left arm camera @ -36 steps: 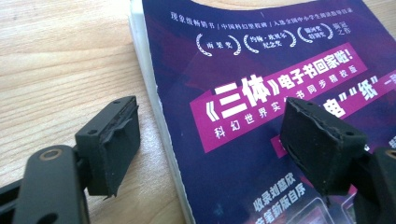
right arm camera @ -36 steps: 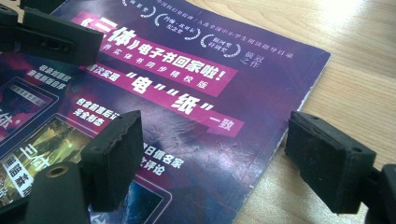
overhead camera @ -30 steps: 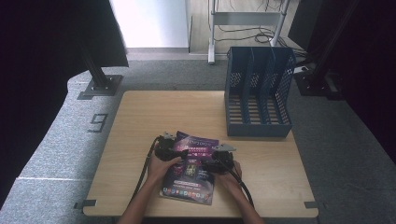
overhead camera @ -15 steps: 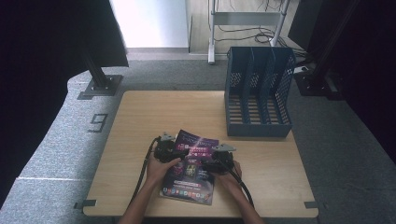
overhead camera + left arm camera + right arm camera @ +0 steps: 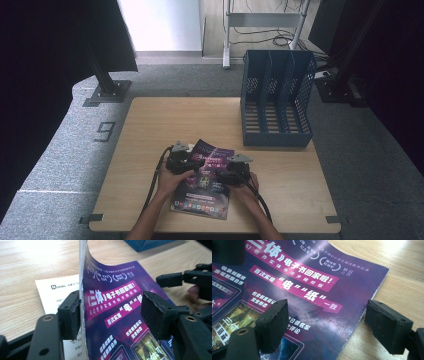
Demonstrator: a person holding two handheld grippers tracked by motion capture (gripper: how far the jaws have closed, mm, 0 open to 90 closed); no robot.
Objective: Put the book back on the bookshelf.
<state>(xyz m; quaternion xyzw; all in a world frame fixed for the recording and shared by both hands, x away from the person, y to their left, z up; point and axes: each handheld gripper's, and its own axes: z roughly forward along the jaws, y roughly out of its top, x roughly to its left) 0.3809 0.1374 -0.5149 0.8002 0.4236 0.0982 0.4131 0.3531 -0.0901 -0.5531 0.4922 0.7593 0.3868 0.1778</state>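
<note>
A purple magazine (image 5: 202,185) lies on the counter's (image 5: 150,130) near edge, its front cover curling upright.

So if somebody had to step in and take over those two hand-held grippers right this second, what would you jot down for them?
Left gripper: its jaws have just been closing around the lifted cover edge of the purple magazine. One pad is at the cover, the other is apart from it, so no grip yet.
Right gripper: open, straddling the magazine's other edge, holding nothing.
The magazine lies on the near part of the wooden table, cover curled up on one side, a white printed page exposed beneath.
The blue file rack stands at the far right; no papers visible in it.
Done: cover edge raised.
Left: probably close the grip and lift.
</note>
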